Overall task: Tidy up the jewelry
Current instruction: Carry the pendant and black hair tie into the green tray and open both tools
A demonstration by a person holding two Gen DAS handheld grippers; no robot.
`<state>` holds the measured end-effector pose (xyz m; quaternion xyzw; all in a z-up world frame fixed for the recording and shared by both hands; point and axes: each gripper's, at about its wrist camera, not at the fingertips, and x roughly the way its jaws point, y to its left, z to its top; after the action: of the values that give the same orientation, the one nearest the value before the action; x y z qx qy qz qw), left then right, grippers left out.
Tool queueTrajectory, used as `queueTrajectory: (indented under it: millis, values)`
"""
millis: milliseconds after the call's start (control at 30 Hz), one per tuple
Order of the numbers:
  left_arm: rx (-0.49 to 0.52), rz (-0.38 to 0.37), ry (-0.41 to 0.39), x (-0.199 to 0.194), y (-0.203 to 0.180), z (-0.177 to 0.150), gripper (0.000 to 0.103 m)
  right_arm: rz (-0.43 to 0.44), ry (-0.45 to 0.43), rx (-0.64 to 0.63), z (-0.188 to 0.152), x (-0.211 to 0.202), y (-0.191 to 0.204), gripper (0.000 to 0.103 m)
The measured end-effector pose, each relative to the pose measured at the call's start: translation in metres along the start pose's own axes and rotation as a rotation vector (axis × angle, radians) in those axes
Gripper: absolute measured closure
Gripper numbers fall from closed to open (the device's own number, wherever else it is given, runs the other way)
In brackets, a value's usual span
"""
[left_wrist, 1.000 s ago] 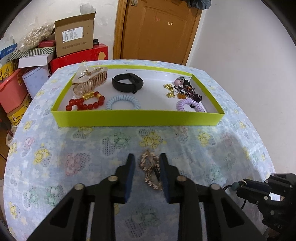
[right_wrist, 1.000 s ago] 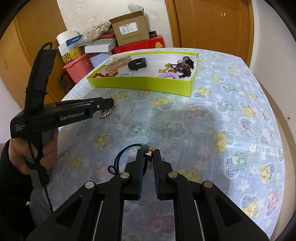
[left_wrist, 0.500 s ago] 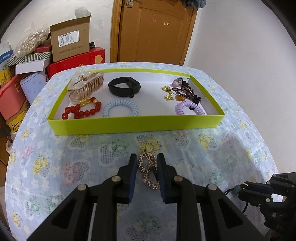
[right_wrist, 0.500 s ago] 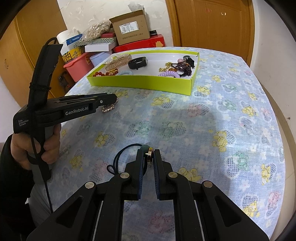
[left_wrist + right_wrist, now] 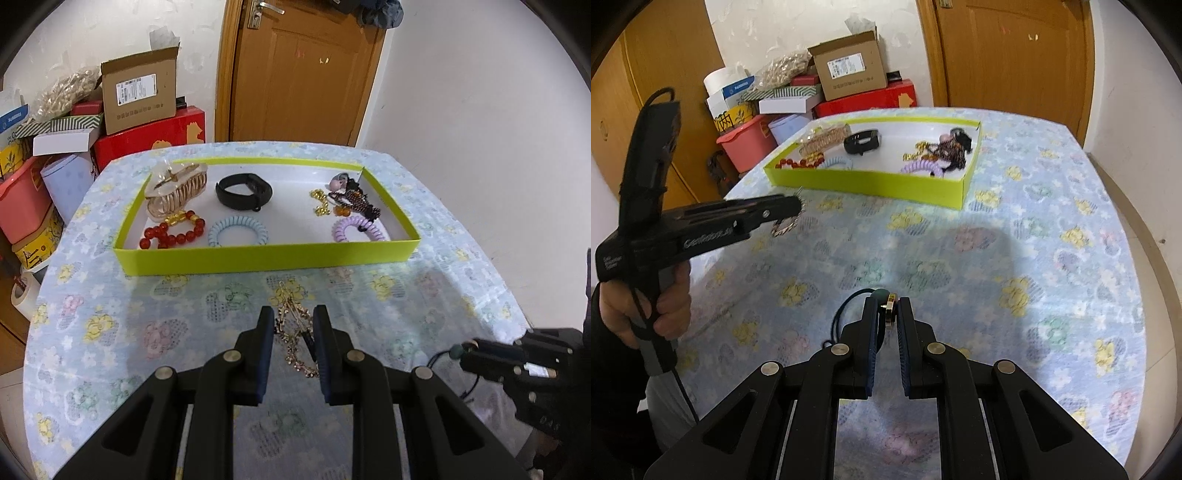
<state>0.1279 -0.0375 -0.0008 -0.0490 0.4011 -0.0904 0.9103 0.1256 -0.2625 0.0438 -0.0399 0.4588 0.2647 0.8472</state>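
Note:
My left gripper [image 5: 293,320] is shut on a gold rhinestone hair clip [image 5: 295,334] and holds it above the tablecloth, short of the lime-green tray [image 5: 266,256]. The clip also shows hanging from that gripper in the right wrist view [image 5: 785,226]. The tray holds a claw clip [image 5: 175,188], a black band [image 5: 243,192], a red bead bracelet [image 5: 171,234], a blue coil tie [image 5: 237,231], a purple coil tie [image 5: 360,229] and a dark jewelry pile [image 5: 347,199]. My right gripper [image 5: 887,308] is shut on a hair tie with a gold ring charm [image 5: 889,314]; its dark cord [image 5: 842,317] trails left.
The table has a floral blue cloth [image 5: 1015,258]. Cardboard and red boxes [image 5: 147,110] and a pink bin [image 5: 22,195] are stacked beyond the table's far left edge. A wooden door [image 5: 299,70] stands behind. The table edge drops off at right [image 5: 1137,229].
My left gripper closed on the hair clip and lifted it off the cloth, moving toward the tray. My right gripper stayed still with the hair tie.

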Motion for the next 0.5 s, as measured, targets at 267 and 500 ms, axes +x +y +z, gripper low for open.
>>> queueTrajectory:
  millis: [267, 500]
  values:
    - [0.006, 0.008, -0.038, -0.027, 0.001, 0.005, 0.081, -0.010, -0.057, -0.027, 0.019, -0.016, 0.006, 0.093]
    - [0.001, 0.019, -0.053, -0.038, 0.004, 0.013, 0.081, -0.010, -0.100, -0.063, 0.040, -0.025, 0.015, 0.093]
